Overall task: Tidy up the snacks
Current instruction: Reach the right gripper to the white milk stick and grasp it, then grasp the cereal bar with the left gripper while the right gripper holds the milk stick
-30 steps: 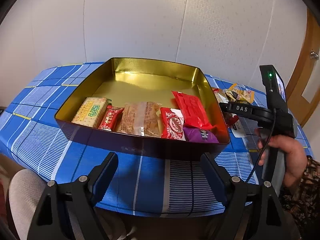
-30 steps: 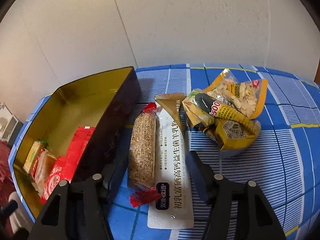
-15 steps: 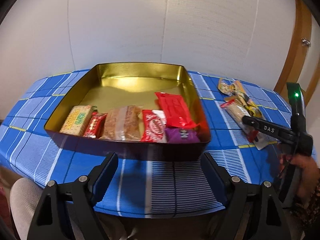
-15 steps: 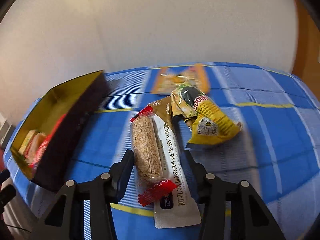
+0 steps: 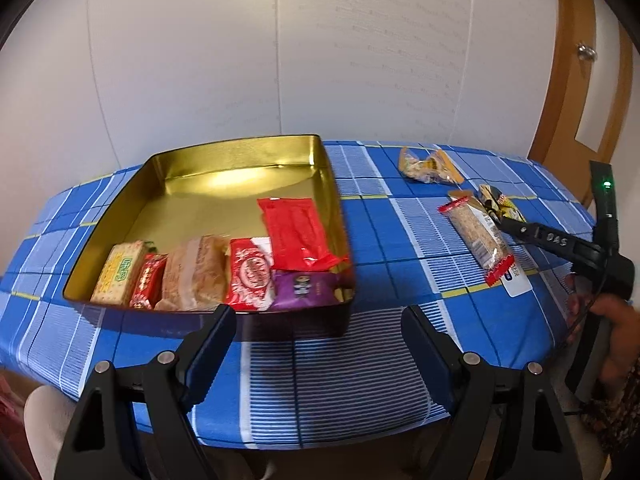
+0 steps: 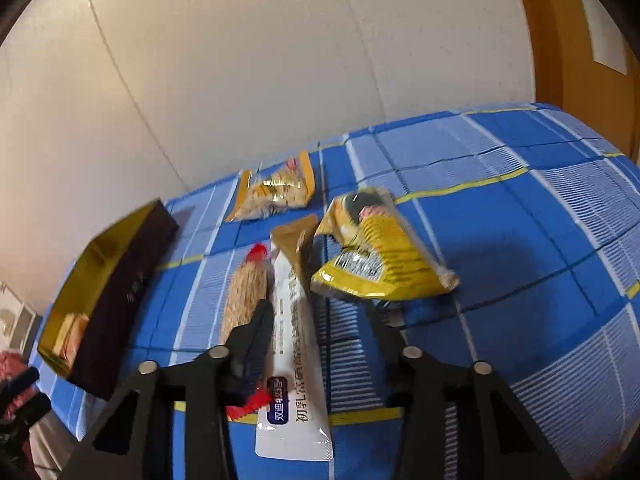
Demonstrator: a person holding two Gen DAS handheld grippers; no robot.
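From the left wrist: the left gripper (image 5: 316, 334) hangs wide open and empty just short of the gold tin (image 5: 328, 184), snacks lined along its near wall. From the right wrist: the right gripper (image 6: 324, 322), jaws just narrowing, straddles the white sachet (image 6: 294, 364), not visibly pinching it; the grain bar (image 6: 244, 296) lies beside its left finger.

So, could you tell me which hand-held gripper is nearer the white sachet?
Right: the right hand-held gripper straddles the white sachet; the left hand-held gripper sits by the gold tin.
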